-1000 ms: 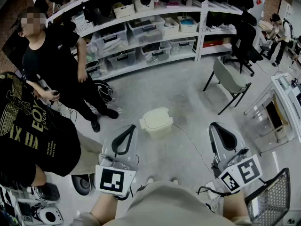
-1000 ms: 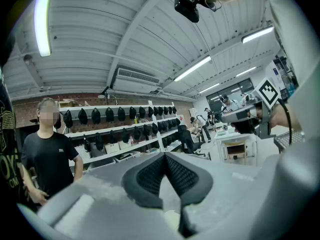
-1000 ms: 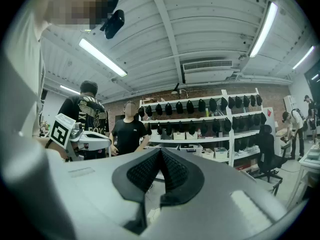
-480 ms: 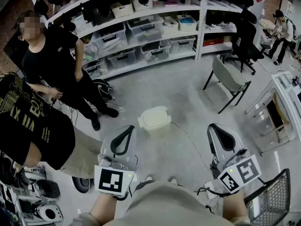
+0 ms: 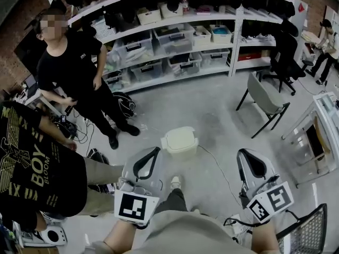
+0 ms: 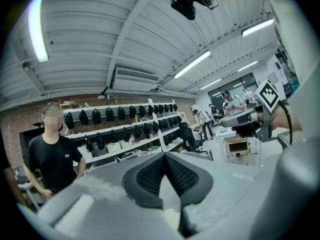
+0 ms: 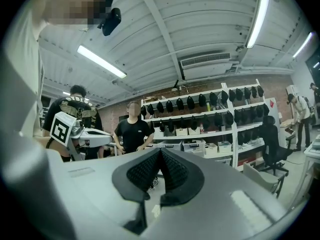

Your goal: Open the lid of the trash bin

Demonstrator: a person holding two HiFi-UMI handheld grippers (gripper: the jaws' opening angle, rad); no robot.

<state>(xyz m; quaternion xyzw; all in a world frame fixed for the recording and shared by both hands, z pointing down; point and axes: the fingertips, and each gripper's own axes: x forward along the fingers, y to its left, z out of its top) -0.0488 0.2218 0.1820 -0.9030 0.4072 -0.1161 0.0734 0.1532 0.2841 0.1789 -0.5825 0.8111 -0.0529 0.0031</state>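
Observation:
The cream trash bin (image 5: pixel 180 142) stands on the grey floor with its lid down, straight ahead in the head view. My left gripper (image 5: pixel 155 151) hovers just left of and nearer than the bin, its tip close to the bin's near left corner; its jaws meet at the tip, with nothing between them. My right gripper (image 5: pixel 244 153) hangs further off, to the bin's right, and is also shut and empty. In the left gripper view the left gripper (image 6: pixel 165 155) points up toward the shelves. The right gripper (image 7: pixel 160 150) points the same way in its own view.
A person in black (image 5: pixel 79 78) stands left of the bin and another (image 5: pixel 37 168) sits at the near left. A grey chair (image 5: pixel 265 97) is at the back right, shelving (image 5: pixel 175 52) behind. A cable (image 5: pixel 217 168) runs from the bin. A wire basket (image 5: pixel 307 226) sits near right.
The view has moved forward. The bin now lies closer to both grippers, nearly beside the left tip. A foot shows between the grippers. Both grippers stay shut.

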